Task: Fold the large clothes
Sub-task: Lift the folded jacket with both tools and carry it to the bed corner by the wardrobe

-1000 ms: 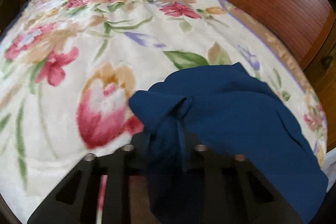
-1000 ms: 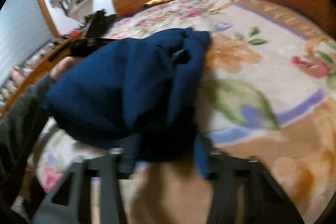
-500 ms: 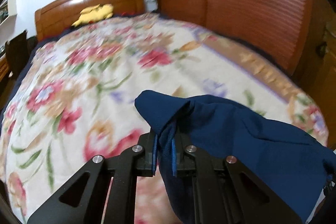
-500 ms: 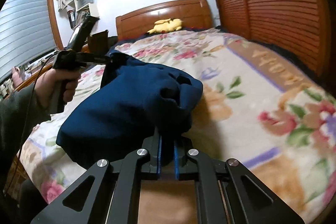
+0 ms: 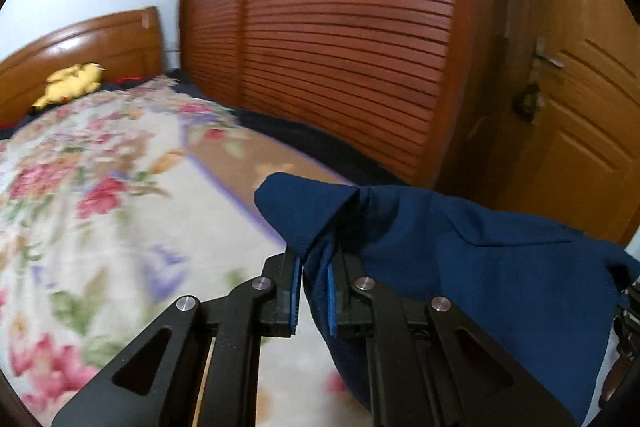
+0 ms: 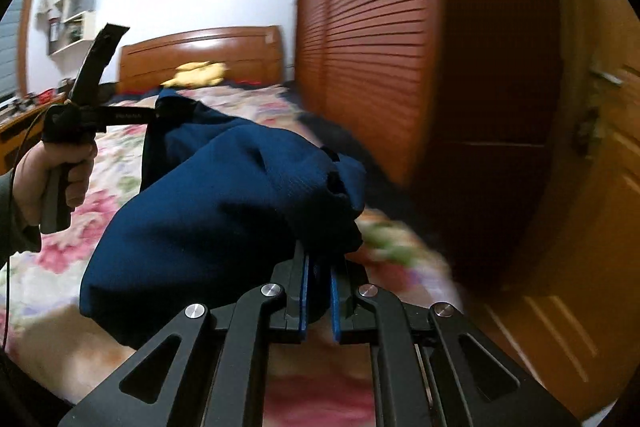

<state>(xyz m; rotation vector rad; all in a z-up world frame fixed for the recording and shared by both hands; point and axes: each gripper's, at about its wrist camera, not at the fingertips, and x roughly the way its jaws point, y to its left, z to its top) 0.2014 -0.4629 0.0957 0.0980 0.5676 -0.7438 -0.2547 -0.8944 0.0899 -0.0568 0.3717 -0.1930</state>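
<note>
No text, label or number is legible anywhere.

Both grippers have lifted the navy garment (image 6: 224,195) off the floral bedspread (image 5: 100,227), swinging toward the louvered wardrobe (image 5: 344,39) at 12 o'clock

Probably a bedroom: bed (image 5: 120,227), louvred wardrobe (image 5: 340,47)

navy garment (image 5: 480,267) — bunched, sagging; held above floral bed; pinched at two corners
</note>
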